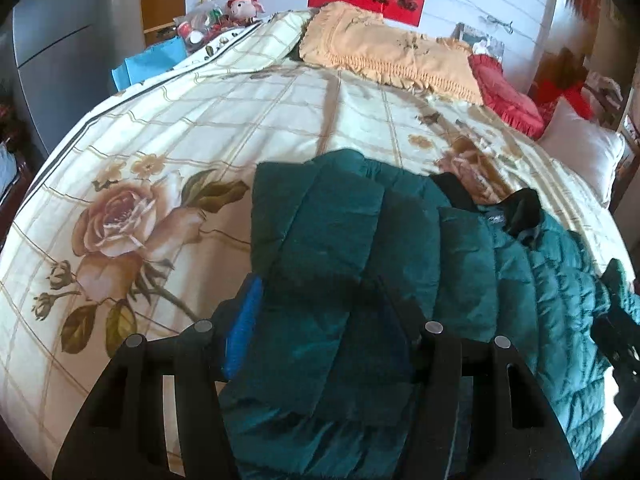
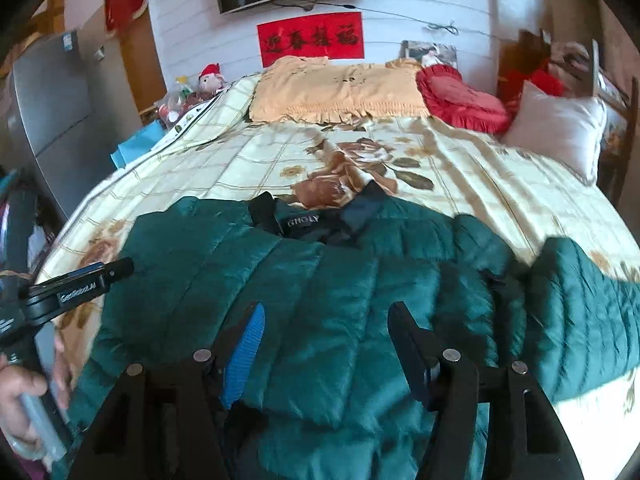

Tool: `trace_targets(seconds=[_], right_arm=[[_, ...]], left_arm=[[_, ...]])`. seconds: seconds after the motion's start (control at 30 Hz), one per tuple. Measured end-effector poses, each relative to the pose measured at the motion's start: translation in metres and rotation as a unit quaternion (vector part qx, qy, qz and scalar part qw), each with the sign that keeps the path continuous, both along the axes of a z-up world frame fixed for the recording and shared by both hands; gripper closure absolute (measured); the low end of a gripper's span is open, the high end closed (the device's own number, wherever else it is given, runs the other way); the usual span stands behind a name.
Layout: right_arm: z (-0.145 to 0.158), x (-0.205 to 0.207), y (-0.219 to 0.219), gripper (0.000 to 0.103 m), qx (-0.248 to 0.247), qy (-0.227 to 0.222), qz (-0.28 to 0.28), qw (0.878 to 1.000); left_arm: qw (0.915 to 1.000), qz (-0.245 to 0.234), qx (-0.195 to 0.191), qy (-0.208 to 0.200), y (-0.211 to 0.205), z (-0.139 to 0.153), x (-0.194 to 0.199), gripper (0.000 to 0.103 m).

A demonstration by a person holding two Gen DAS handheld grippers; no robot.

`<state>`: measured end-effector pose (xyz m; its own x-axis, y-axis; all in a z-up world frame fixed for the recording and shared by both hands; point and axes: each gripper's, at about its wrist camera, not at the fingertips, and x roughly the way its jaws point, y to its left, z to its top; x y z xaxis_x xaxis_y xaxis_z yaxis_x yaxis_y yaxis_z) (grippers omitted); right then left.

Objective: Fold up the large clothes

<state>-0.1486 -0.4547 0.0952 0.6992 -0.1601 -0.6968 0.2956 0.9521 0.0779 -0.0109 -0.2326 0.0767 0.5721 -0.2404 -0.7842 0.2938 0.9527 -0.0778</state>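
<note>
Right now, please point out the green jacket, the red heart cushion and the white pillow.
green jacket [image 2: 320, 280]: right wrist view, on the quilted front panel.
red heart cushion [image 2: 460, 100]: right wrist view, on its centre.
white pillow [image 2: 560, 128]: right wrist view, on its face.

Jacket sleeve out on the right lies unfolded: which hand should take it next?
Right gripper: jaws open, empty, sleeve on its side. Left gripper is busy, jacket fabric between its jaws.

Floral bedspread [image 2: 460, 168], green puffer jacket [image 2: 320, 280], yellow [image 2: 340, 88], red [image 2: 460, 96], white pillows [image 2: 560, 128]
</note>
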Motion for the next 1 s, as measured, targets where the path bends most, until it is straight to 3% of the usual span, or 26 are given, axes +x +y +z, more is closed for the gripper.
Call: trace_targets(seconds=[0.23,0.4,0.7,0.87,1.0], right_arm=[[-0.056,0.053,-0.007,0.041,-0.033,0.063,-0.019,0.997],[-0.061,0.056,-0.018,0.041,-0.016,0.059,-0.035,0.997],[-0.014,-0.019,-0.017,0.038,-0.011,0.021,-0.022,0.999],[-0.047,-0.026,-0.030,0.038,-0.028,0.070,-0.039,0.996],[-0.062,-0.019,-0.038,0.038,-0.023,0.077,-0.039,0.996]], left_arm=[[0.9997,0.000,0.025,-0.002,-0.009,-0.026,0.009,0.040],[0.9997,0.004,0.022,0.008,-0.008,-0.032,0.013,0.036],[0.9997,0.005,0.025,0.000,-0.008,-0.031,0.012,0.035],[0.9996,0.010,0.025,-0.007,-0.009,-0.033,0.009,0.034],[0.9992,0.010,0.036,-0.014,-0.012,-0.033,0.006,0.034]])
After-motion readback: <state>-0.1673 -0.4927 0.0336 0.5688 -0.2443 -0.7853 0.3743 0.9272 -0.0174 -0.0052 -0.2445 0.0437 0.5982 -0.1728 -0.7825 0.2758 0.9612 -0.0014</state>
